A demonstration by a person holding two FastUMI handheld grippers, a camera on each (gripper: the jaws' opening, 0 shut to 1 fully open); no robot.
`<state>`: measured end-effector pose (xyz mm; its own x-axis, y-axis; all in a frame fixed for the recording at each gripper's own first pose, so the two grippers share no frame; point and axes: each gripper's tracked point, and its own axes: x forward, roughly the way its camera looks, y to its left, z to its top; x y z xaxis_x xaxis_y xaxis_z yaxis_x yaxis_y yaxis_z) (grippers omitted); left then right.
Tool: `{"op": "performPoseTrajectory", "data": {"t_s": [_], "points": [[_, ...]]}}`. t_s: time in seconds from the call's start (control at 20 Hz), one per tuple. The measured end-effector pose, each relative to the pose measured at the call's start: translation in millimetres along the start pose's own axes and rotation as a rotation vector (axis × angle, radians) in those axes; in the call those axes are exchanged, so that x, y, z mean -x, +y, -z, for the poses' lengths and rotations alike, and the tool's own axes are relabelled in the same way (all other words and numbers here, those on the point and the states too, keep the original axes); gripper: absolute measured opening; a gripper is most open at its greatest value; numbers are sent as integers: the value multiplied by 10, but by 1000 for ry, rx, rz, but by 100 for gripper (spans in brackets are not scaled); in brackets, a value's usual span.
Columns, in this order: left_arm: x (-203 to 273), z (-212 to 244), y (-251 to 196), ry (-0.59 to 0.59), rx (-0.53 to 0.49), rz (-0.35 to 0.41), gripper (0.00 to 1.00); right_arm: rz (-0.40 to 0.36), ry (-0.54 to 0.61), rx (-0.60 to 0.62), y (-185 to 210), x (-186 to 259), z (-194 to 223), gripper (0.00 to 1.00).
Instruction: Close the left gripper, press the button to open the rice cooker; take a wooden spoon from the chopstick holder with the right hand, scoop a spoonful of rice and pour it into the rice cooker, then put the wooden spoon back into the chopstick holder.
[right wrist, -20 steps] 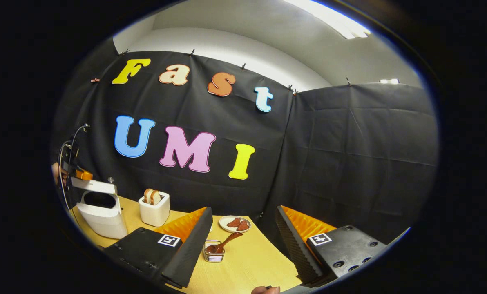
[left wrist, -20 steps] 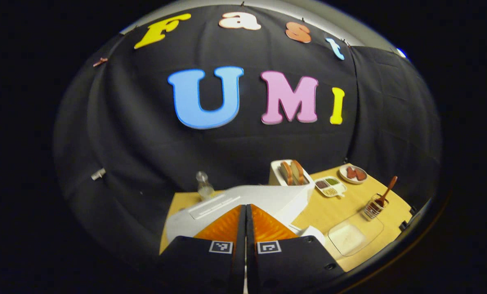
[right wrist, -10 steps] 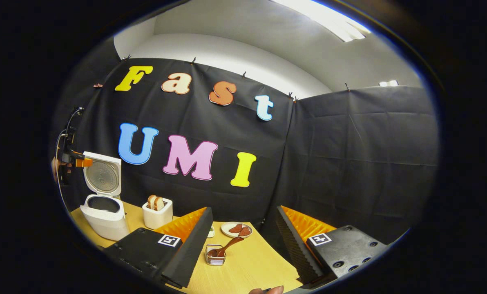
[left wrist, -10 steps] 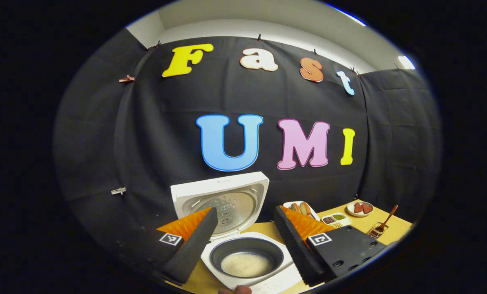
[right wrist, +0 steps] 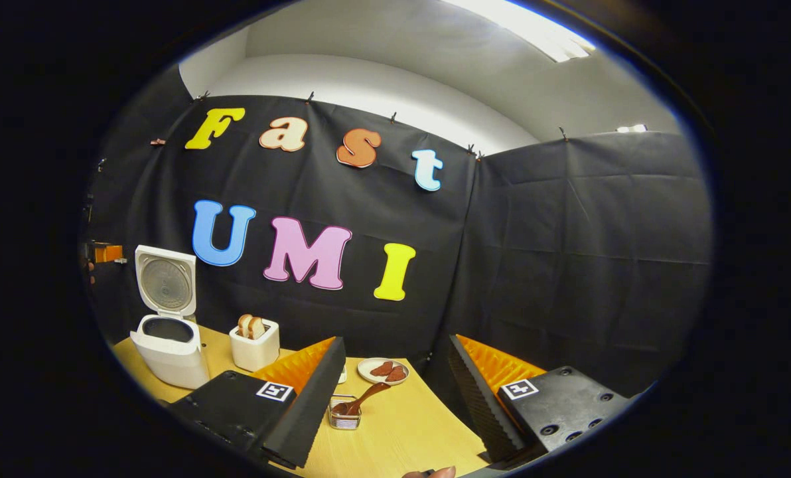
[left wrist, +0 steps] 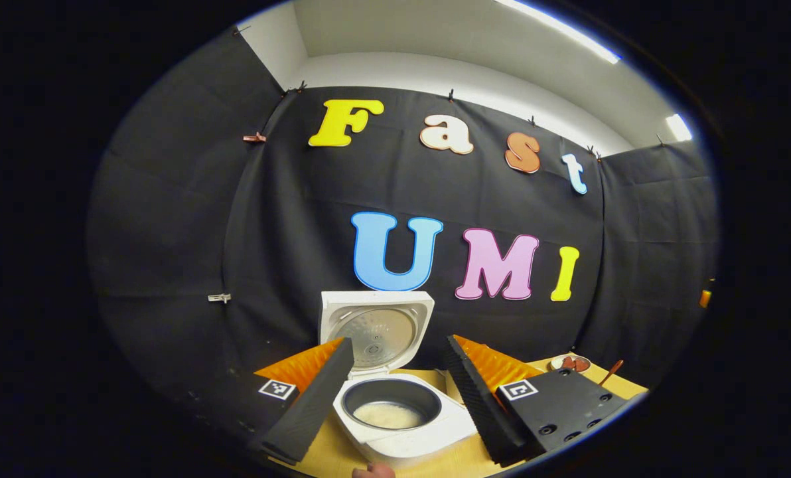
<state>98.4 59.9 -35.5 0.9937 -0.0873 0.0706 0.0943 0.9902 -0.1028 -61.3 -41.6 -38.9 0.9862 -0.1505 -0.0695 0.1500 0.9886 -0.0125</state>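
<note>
The white rice cooker (left wrist: 395,425) stands open with its lid (left wrist: 377,326) upright; a layer of rice (left wrist: 387,415) lies in its dark inner pot. My left gripper (left wrist: 399,398) is open, held back from the cooker, which shows between its fingers. In the right gripper view the same rice cooker (right wrist: 170,345) sits at the far left of the wooden table (right wrist: 395,431). A wooden spoon (right wrist: 362,399) leans in the wire chopstick holder (right wrist: 344,417), just ahead between the fingers of my open right gripper (right wrist: 395,398), which is short of it.
A white toaster (right wrist: 255,346) with bread slices stands right of the cooker. A plate (right wrist: 382,370) with brown pieces lies behind the holder. The left gripper (right wrist: 100,253) shows small at the far left edge. The spoon handle (left wrist: 611,373) and plate (left wrist: 570,363) sit at the right.
The left gripper went from shut over the cooker to open and pulled up and back. The cooker's lid sprang from closed to upright. The right gripper has barely moved.
</note>
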Motion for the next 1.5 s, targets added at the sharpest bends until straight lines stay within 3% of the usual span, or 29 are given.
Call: {"op": "performPoseTrajectory", "data": {"t_s": [0.25, 0.65, 1.25, 1.5], "points": [[460, -127, -42, -8, -37, -87, 95, -95, 39, -52, 115, -322, 340, 98], [930, 30, -449, 30, -41, -185, 95, -240, 130, -116, 246, -896, 1176, 98], [1215, 163, -841, 78, -82, -255, 95, -312, 351, -246, 525, -1838, 2841, 97], [1352, 413, -896, 110, -42, -261, 95, -337, 354, -257, 748, -2106, 3124, 93]]}}
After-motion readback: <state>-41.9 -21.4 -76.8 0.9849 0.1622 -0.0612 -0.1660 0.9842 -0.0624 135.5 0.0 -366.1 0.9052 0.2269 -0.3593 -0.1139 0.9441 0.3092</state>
